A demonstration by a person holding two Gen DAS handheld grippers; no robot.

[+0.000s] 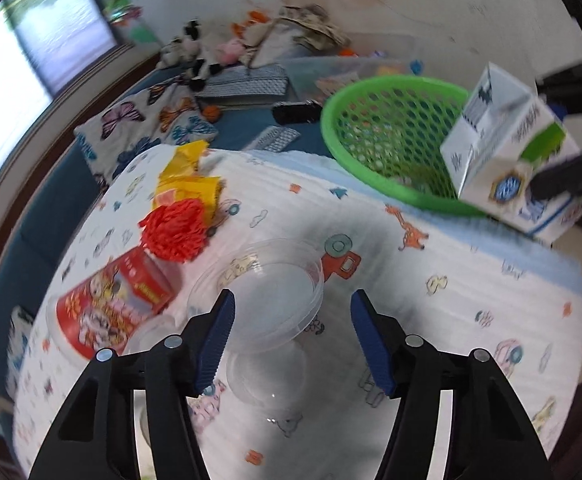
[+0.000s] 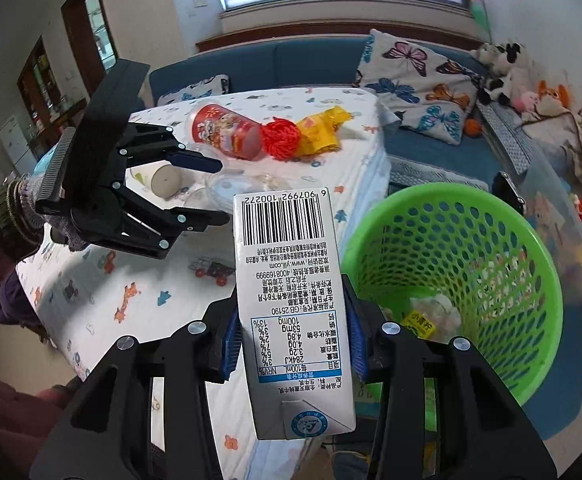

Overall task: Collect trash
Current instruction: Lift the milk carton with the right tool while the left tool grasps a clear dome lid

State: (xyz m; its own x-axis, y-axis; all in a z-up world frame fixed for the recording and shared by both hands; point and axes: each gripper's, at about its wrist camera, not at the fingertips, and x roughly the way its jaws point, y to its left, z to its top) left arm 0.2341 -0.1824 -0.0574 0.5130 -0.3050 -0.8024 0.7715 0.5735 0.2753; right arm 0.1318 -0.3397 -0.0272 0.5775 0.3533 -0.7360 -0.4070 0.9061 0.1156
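Observation:
My right gripper (image 2: 291,336) is shut on a white milk carton (image 2: 291,300), held in the air beside the green mesh basket (image 2: 491,248). The carton (image 1: 507,160) also shows in the left wrist view at the basket's (image 1: 371,128) near rim. My left gripper (image 1: 293,320) is open and empty, just above a clear plastic bowl (image 1: 267,292) on the table; it also shows in the right wrist view (image 2: 215,192). A red printed cup (image 1: 107,312) lies on its side, with a red mesh ball (image 1: 175,228) and a yellow wrapper (image 1: 189,180) beyond it.
The table wears a white cloth (image 1: 431,320) with cartoon prints. A second clear lid (image 1: 267,372) lies under my left gripper. A white paper cup (image 2: 163,180) lies on its side. A blue sofa (image 2: 431,148) with butterfly cushions and toys stands behind. The basket holds some trash (image 2: 423,320).

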